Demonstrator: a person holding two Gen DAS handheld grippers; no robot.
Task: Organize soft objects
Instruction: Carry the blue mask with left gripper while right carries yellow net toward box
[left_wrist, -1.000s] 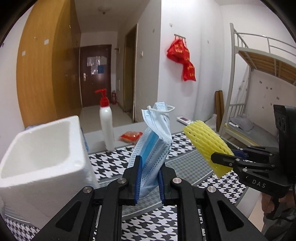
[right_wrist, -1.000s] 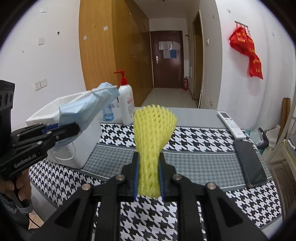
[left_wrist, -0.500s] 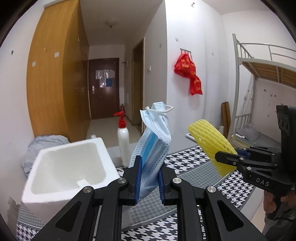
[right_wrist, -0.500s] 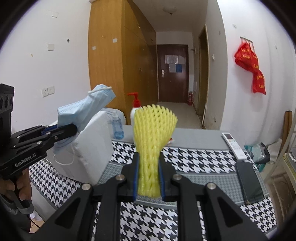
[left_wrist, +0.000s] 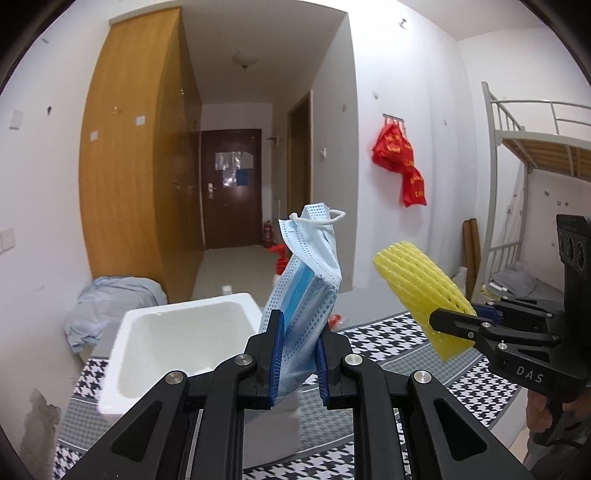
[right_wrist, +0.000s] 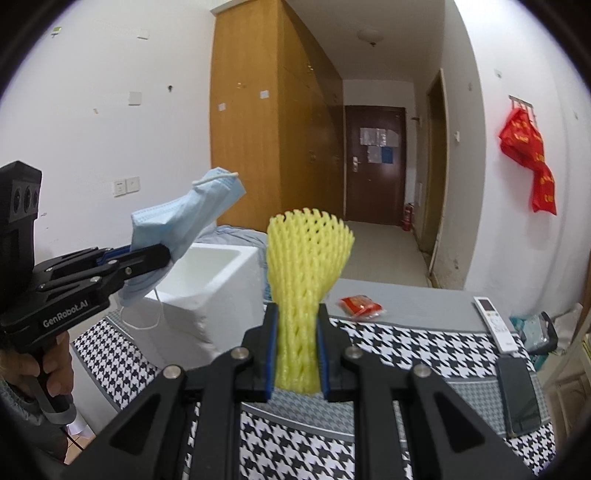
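Note:
A stack of light blue face masks (left_wrist: 304, 295) stands upright between the pads of my left gripper (left_wrist: 297, 360), which is shut on it. In the right wrist view the same masks (right_wrist: 184, 221) stick out of the left gripper (right_wrist: 147, 258) above the white foam box (right_wrist: 207, 284). My right gripper (right_wrist: 295, 350) is shut on a yellow foam fruit net (right_wrist: 304, 280). From the left wrist view that net (left_wrist: 421, 295) hangs to the right of the masks, over the table. The foam box (left_wrist: 147, 354) sits open below and left of the masks.
A houndstooth cloth (right_wrist: 406, 350) covers the table. On it lie a red snack packet (right_wrist: 360, 306), a white remote (right_wrist: 495, 323) and a dark phone (right_wrist: 521, 395). A pump bottle (left_wrist: 280, 258) is half hidden behind the masks. A bunk bed (left_wrist: 535, 147) stands at right.
Both grippers have risen with their loads, tilting up. The foam box now shows lower in both views, with its inside open to the left wrist view.

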